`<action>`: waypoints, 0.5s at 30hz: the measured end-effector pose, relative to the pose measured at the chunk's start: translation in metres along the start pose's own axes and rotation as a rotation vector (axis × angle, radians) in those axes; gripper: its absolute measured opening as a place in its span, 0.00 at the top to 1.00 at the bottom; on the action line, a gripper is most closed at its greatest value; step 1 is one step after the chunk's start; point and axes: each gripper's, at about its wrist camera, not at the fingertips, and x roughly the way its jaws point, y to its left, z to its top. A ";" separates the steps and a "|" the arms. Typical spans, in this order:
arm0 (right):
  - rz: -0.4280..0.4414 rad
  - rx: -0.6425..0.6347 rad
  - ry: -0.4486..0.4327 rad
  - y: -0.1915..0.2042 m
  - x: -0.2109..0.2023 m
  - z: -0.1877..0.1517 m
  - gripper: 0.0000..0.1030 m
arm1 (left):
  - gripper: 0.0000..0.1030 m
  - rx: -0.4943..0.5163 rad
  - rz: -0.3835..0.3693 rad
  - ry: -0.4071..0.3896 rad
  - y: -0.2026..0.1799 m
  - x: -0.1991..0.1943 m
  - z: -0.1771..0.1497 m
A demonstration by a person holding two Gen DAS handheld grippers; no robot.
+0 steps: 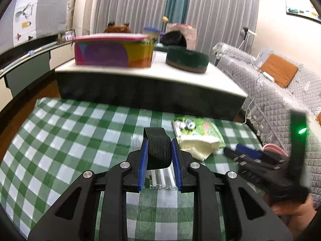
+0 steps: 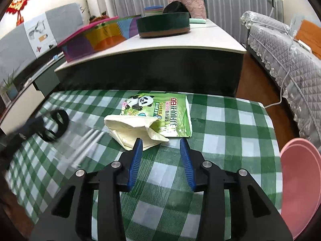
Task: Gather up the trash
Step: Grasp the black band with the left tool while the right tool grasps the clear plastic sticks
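Left gripper [image 1: 159, 156] fingers clamped on black webbing loop [image 1: 158, 146]; right gripper [image 2: 161, 150] fingers apart, empty; cream wrapper [image 2: 132, 130] likely light, crumply: pinch near edge

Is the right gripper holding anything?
No. The right gripper has open jaws, nothing between them, just short of the tissue.

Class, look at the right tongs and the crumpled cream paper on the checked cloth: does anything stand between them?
Nothing visible does. The right tongs stand open just short of the cream paper, with only bare checked cloth between them.
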 end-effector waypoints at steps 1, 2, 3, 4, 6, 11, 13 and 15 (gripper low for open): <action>-0.001 -0.012 0.003 0.002 0.004 0.001 0.61 | 0.78 -0.007 -0.012 -0.013 0.002 -0.002 0.003; -0.002 -0.020 0.006 0.004 0.007 0.002 0.61 | 0.78 -0.012 -0.017 -0.019 0.003 -0.003 0.005; -0.003 -0.029 0.011 0.006 0.012 0.004 0.61 | 0.78 -0.019 -0.020 -0.024 0.004 -0.004 0.008; -0.003 -0.034 0.013 0.007 0.015 0.005 0.61 | 0.78 -0.030 -0.030 -0.027 0.005 -0.004 0.010; -0.009 -0.050 0.018 0.010 0.021 0.007 0.63 | 0.78 -0.047 -0.046 -0.029 0.007 -0.004 0.013; -0.010 -0.065 0.025 0.012 0.029 0.011 0.95 | 0.78 -0.057 -0.090 -0.068 0.007 -0.011 0.019; -0.003 -0.065 0.014 0.011 0.025 0.012 0.96 | 0.78 -0.059 -0.097 -0.086 0.006 -0.015 0.023; -0.001 -0.066 0.003 0.012 0.018 0.013 0.96 | 0.78 -0.062 -0.119 -0.113 0.004 -0.022 0.027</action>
